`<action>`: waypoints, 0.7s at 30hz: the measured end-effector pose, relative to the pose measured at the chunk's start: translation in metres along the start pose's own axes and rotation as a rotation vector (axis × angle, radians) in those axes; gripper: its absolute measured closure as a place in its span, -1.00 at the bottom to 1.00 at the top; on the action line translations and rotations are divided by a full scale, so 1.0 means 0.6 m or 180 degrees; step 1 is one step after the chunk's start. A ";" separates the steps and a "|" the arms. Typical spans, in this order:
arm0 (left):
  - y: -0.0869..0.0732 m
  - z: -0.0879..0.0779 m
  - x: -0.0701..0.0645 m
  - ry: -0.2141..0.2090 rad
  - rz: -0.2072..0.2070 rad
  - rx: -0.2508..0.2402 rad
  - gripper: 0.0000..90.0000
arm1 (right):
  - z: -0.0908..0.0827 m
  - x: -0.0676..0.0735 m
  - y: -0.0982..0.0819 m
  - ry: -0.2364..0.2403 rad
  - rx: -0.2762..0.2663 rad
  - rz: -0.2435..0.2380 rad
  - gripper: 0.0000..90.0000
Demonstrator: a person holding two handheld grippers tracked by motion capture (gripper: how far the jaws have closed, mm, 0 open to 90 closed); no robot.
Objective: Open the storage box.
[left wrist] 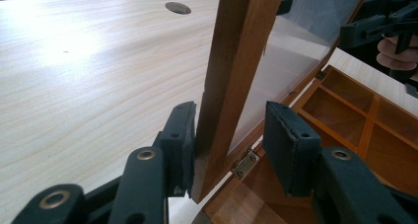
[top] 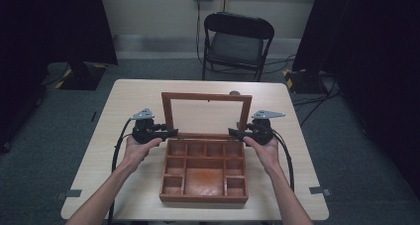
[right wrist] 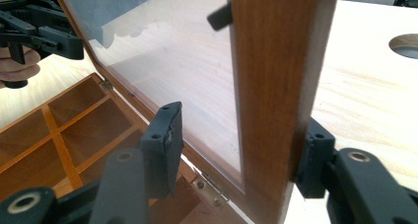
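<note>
A pale wooden desk [top: 124, 136] takes up the centre of the high view, with grey floor around it and a black chair [top: 236, 41] beyond its far edge, in the upper middle of the frame. A small round hole [left wrist: 178, 7] sits in the desk top, at the top of the left gripper view.

In the middle of the desk lies a reddish-brown wooden box [top: 204, 197], open, its inside split into many small compartments and one larger one at the lower centre. Its lid [top: 207, 97], a wooden frame around a clear pane, stands upright along the box's far edge on small metal hinges [left wrist: 245, 163].

A person's forearms come in from the bottom of the high view. The left gripper [top: 168, 133] is at the lid's left upright, just left of centre. In the left gripper view its two black jaws stand apart around that wooden upright: one pad [left wrist: 183, 142] lies against the wood, the other is clear of it on the pane side.

The right gripper [top: 235, 132] is at the lid's right upright. In the right gripper view its jaws are also spread around the frame, the outer pad [right wrist: 309, 157] close against the wood, the inner one off the pane.
</note>
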State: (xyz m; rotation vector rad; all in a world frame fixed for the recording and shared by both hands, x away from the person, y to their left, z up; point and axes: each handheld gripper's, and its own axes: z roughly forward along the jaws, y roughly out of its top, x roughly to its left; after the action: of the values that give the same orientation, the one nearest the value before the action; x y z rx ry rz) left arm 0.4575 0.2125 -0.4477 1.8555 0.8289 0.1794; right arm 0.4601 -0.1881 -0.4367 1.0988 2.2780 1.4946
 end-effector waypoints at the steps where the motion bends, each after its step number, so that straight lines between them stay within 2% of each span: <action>1: 0.000 0.001 0.000 0.0002 0.0002 -0.0008 0.26 | 0.000 -0.001 -0.001 0.0002 -0.0002 0.0021 0.06; 10: 0.000 0.004 0.004 0.0035 -0.0030 -0.0006 0.29 | 0.008 -0.003 -0.007 -0.0076 0.0015 0.0040 0.05; 21: -0.002 0.007 0.010 0.0039 -0.0062 0.0014 0.35 | 0.017 -0.007 -0.010 -0.0095 0.0034 0.0073 0.03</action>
State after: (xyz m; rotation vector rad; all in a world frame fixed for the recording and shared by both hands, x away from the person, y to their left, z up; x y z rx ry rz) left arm 0.4635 0.2136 -0.4522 1.8514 0.8563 0.1770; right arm 0.4656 -0.1850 -0.4479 1.1459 2.2636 1.4662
